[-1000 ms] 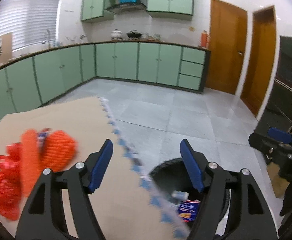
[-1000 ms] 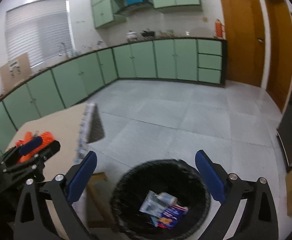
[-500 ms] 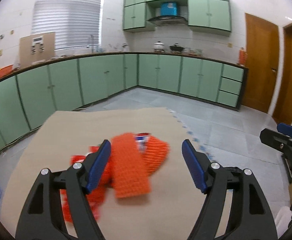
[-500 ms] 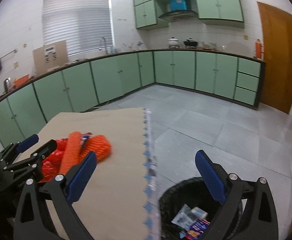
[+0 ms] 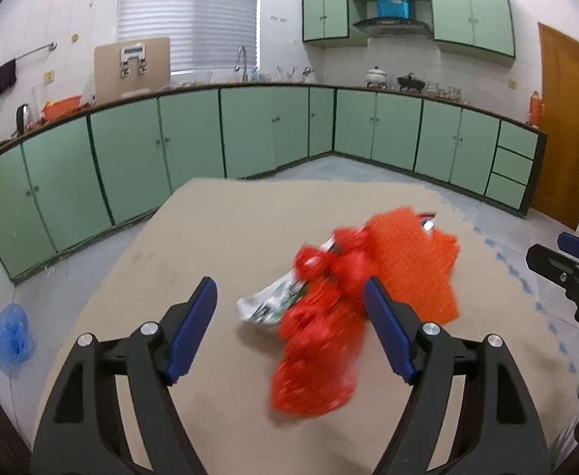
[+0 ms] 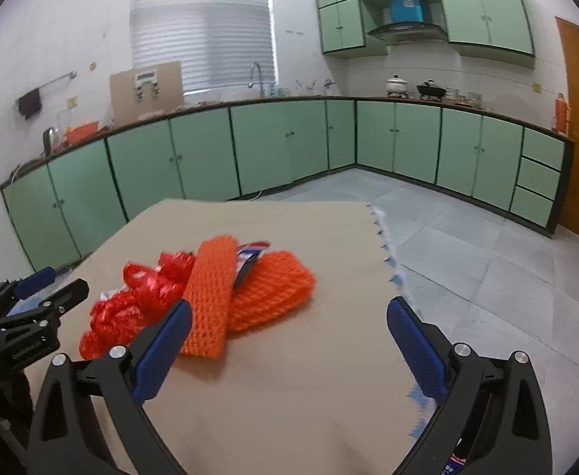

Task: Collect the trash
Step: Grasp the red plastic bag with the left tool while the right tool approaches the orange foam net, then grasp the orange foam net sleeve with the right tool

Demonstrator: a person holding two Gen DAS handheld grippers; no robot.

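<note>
A pile of trash lies on the tan table (image 5: 218,245): a red crinkled plastic bag (image 5: 313,364), orange foam netting (image 5: 412,261) and a white-green wrapper (image 5: 273,304). My left gripper (image 5: 289,332) is open and empty, just in front of the pile, its right finger by the red bag. In the right wrist view the red bag (image 6: 131,312), two orange nettings (image 6: 210,297) and a red-blue wrapper (image 6: 249,257) lie on the table (image 6: 309,396). My right gripper (image 6: 289,348) is open and empty, just short of the pile.
Green kitchen cabinets (image 5: 249,134) line the far walls. A blue plastic bag (image 5: 10,336) lies on the floor at left. The table's right edge (image 6: 388,261) drops to the grey tiled floor (image 6: 487,269). An orange door (image 5: 566,126) stands at right.
Both grippers have swung left from the black trash bin on the floor to face the pile on the table and moved closer to it. Both stayed open.
</note>
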